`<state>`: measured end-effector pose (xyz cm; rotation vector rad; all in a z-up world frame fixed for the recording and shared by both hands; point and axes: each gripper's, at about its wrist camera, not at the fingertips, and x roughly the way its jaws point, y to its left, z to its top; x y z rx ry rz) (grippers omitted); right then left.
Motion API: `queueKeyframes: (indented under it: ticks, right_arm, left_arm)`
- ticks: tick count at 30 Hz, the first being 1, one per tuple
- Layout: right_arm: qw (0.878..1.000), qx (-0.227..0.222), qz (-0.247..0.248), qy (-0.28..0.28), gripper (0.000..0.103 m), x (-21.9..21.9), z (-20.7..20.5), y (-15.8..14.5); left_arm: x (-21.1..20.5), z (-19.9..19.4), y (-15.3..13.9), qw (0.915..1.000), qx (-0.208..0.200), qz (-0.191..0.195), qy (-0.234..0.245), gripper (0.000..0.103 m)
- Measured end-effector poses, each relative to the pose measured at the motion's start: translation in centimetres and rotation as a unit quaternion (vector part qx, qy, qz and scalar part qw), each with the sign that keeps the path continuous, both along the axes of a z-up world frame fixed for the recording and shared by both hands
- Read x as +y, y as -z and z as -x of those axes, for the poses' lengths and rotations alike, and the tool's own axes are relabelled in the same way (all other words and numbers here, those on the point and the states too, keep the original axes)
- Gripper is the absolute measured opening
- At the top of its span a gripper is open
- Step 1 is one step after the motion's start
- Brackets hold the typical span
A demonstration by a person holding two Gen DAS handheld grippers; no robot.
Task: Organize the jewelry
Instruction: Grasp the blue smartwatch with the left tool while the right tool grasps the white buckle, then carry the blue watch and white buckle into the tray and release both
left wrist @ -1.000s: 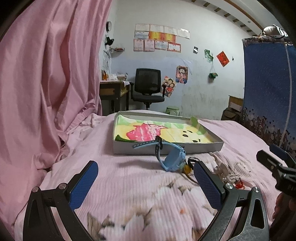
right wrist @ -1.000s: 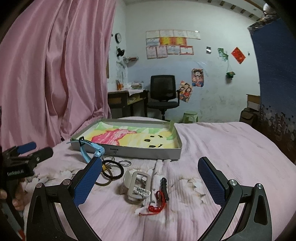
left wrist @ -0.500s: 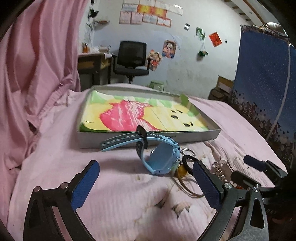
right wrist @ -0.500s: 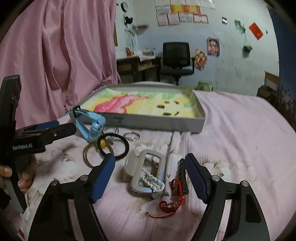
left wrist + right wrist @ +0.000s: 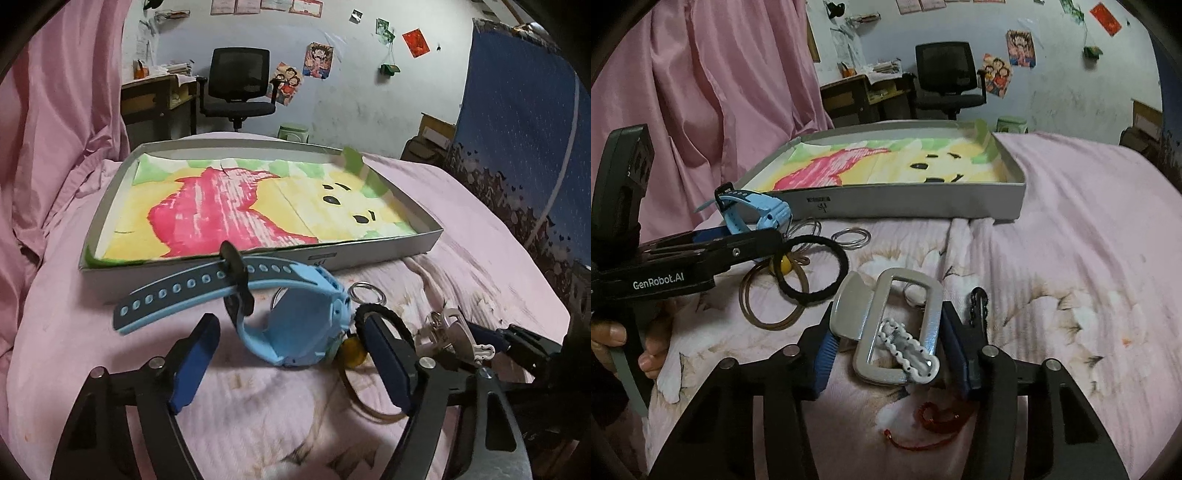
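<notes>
A light blue watch (image 5: 295, 321) lies on the pink bedspread in front of a shallow grey box (image 5: 369, 254) lined with a painted sheet. My left gripper (image 5: 291, 363) is open, with one finger on each side of the watch and not touching it. In the right wrist view a white hair claw clip (image 5: 890, 325) lies between my right gripper's (image 5: 890, 352) blue pads, which touch both its sides. Around it lie a black hair tie (image 5: 809, 295), brown bands with a yellow bead (image 5: 783, 264), silver rings (image 5: 851, 236), a small black clip (image 5: 979, 306) and a red cord bracelet (image 5: 934, 424).
A pink curtain (image 5: 55, 129) hangs along the bed's left side, and a dark blue cloth (image 5: 517, 110) hangs on the right. An office chair (image 5: 240, 85) and a desk (image 5: 155, 96) stand beyond the bed. A person's hand (image 5: 613, 332) holds the left gripper's handle.
Both grippers have dropped and moved forward toward the bed. The left one's fingers narrowed around the watch. The right one's fingers closed in on the white clip.
</notes>
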<state>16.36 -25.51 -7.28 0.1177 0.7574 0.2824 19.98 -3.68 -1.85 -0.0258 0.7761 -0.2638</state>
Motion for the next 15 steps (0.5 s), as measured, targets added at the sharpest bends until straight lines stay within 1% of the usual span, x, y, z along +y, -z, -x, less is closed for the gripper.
queueKeyframes:
  ticks: [3,5,11,15]
  right_arm:
    - [1.000,0.002,-0.014,0.000,0.047,0.0,-0.4,0.2]
    - [1.000,0.003,-0.019,0.000,0.047,-0.1,-0.6,0.3]
    - [1.000,0.002,-0.024,-0.001,0.047,-0.2,-0.7,0.5]
    - [1.000,0.002,-0.027,-0.001,0.047,-0.4,-0.7,0.5]
  left_arm:
    - [-0.2,-0.6,0.2,1.0000,0.007,-0.003,-0.002,0.067]
    - [-0.4,-1.0,0.3,0.9999,0.013,-0.003,-0.002,0.064]
    - [-0.5,-1.5,0.7,0.9998,0.020,0.000,-0.006,0.059]
    - [-0.6,-1.6,0.9,0.9997,0.022,0.002,-0.008,0.053]
